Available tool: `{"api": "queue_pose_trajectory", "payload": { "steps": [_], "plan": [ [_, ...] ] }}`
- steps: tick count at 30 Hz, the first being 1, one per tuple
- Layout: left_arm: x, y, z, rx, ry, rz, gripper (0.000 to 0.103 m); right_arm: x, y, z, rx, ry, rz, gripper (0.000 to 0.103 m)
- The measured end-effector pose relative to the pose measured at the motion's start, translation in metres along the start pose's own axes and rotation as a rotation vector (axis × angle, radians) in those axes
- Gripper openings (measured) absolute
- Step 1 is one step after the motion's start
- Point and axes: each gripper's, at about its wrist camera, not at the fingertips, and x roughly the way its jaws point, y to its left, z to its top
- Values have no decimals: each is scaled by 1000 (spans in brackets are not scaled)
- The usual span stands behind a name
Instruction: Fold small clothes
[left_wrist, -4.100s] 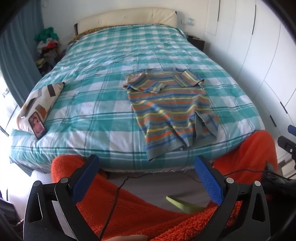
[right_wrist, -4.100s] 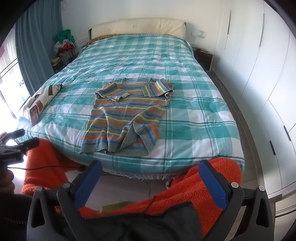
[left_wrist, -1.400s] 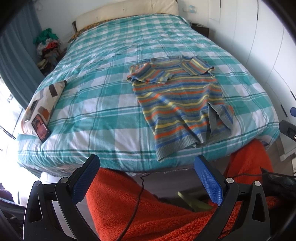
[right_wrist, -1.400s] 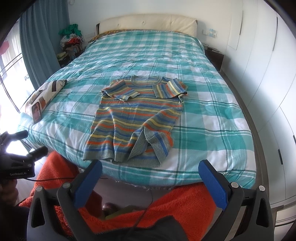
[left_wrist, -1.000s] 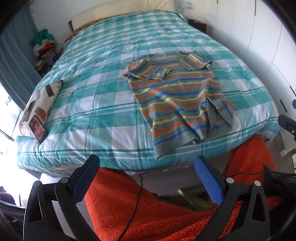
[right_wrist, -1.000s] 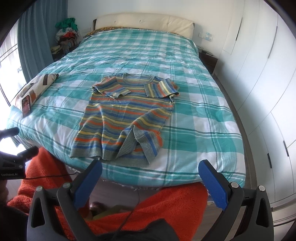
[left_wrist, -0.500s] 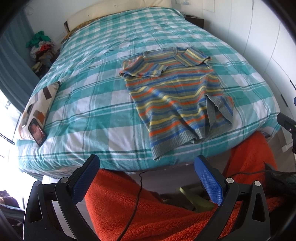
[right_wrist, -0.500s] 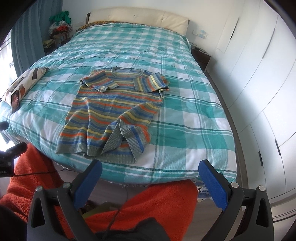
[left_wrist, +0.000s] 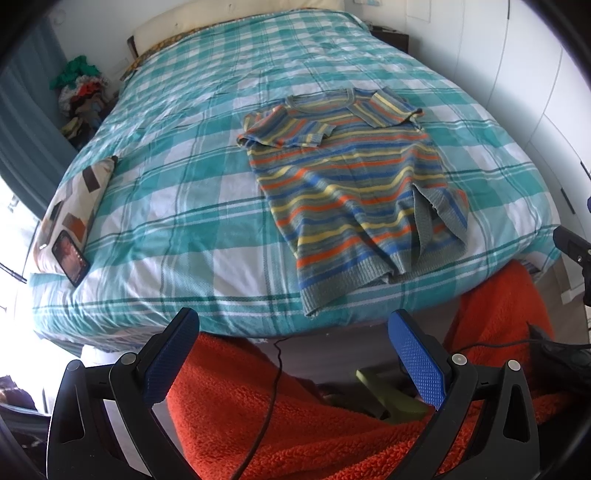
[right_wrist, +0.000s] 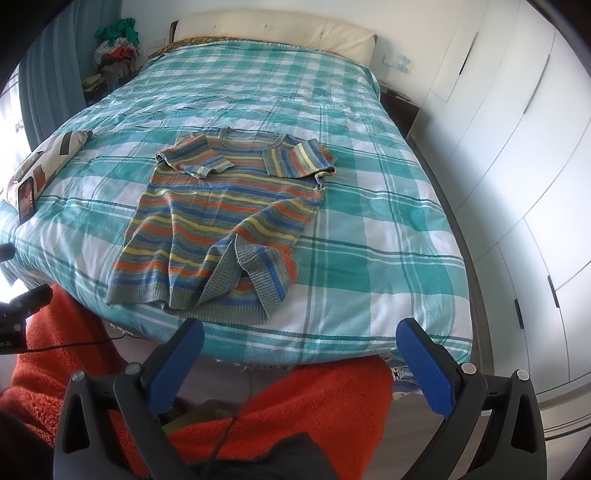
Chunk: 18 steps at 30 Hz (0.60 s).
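A small striped knit sweater (left_wrist: 354, 192) lies on the teal checked bed (left_wrist: 177, 206), collar away from me, both short sleeves folded in over the chest and its lower right corner turned up. It also shows in the right wrist view (right_wrist: 225, 218). My left gripper (left_wrist: 295, 347) is open and empty, held off the near edge of the bed, short of the hem. My right gripper (right_wrist: 299, 354) is open and empty, also off the near edge, below the turned-up corner.
A patterned pillow (left_wrist: 74, 210) with a phone (left_wrist: 70, 256) on it lies at the bed's left edge. Orange fleece legs (left_wrist: 332, 424) are below the grippers. White wardrobe doors (right_wrist: 517, 166) stand to the right. A pile of clothes (left_wrist: 79, 96) sits beyond the bed's far left.
Both grippers have come closer to the near edge of the bed and risen a little, so the sweater looks larger. Both stay open. The sweater has not moved.
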Motion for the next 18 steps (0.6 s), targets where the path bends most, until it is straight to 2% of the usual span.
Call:
{"api": "queue_pose_trajectory", "payload": {
  "steps": [18],
  "plan": [
    [1,3,-4,-5,8,-5,102,3,0,-3,10,22,-8,102]
  ]
}}
